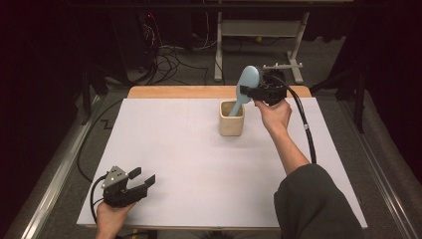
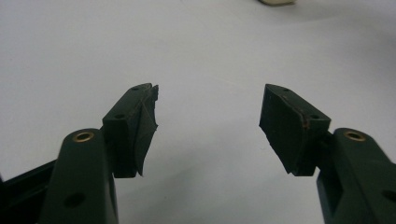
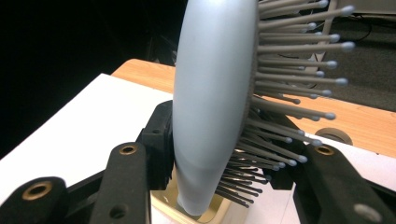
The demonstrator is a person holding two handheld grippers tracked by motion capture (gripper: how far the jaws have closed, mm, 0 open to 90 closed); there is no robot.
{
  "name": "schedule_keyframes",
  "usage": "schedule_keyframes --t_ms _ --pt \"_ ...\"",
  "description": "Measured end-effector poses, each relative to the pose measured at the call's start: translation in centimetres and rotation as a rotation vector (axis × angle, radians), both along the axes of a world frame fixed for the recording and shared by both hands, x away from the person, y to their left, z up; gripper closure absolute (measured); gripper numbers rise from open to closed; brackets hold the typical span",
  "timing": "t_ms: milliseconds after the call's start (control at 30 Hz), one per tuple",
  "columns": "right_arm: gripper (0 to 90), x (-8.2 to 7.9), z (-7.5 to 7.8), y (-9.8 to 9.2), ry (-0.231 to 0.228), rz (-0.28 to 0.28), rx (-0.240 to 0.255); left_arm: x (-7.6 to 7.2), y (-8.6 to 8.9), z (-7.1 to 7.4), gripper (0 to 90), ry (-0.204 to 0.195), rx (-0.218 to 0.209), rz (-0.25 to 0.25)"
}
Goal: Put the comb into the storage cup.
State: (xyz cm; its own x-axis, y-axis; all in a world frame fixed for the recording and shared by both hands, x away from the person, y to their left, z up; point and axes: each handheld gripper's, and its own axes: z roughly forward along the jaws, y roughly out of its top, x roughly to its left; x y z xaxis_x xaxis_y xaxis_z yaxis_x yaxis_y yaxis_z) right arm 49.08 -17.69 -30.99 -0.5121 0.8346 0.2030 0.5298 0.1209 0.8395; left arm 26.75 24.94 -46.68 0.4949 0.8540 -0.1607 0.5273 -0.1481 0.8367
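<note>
A pale blue hairbrush [image 1: 247, 85] stands tilted with its handle down inside a cream square cup [image 1: 231, 119] at the table's far middle. My right gripper [image 1: 247, 90] is shut on the brush just below its head. In the right gripper view the brush [image 3: 210, 93] rises between the jaws, bristles to the right, its handle entering the cup [image 3: 212, 212]. My left gripper [image 1: 145, 177] rests at the near left of the white table top, open with nothing between its jaws; in the left gripper view the left gripper [image 2: 208, 100] shows bare white surface between its pads.
The white sheet [image 1: 189, 164] covers most of the wooden table [image 1: 174, 92]. A black cable [image 1: 306, 124] trails from the right gripper along the forearm. Beyond the table are a white frame leg [image 1: 218, 50] and floor cables [image 1: 169, 59].
</note>
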Motion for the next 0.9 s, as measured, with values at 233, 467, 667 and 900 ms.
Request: schedule_keyframes --t_ms 233,467,667,900 --pt "53.8 0.1 -0.6 0.8 0.002 0.011 -0.028 -0.1 0.0 0.0 36.8 -0.005 0.005 0.003" --pt "53.6 0.3 -1.3 1.3 0.014 0.015 -0.046 -0.1 0.0 0.0 36.9 -0.011 0.005 0.004" --pt "53.4 0.4 -2.1 1.2 0.029 0.01 -0.041 -0.2 0.0 0.0 37.0 -0.011 0.007 0.004" --pt "52.8 0.4 -2.3 1.4 0.029 0.015 -0.053 -0.2 0.0 0.1 37.0 -0.012 0.007 0.006"
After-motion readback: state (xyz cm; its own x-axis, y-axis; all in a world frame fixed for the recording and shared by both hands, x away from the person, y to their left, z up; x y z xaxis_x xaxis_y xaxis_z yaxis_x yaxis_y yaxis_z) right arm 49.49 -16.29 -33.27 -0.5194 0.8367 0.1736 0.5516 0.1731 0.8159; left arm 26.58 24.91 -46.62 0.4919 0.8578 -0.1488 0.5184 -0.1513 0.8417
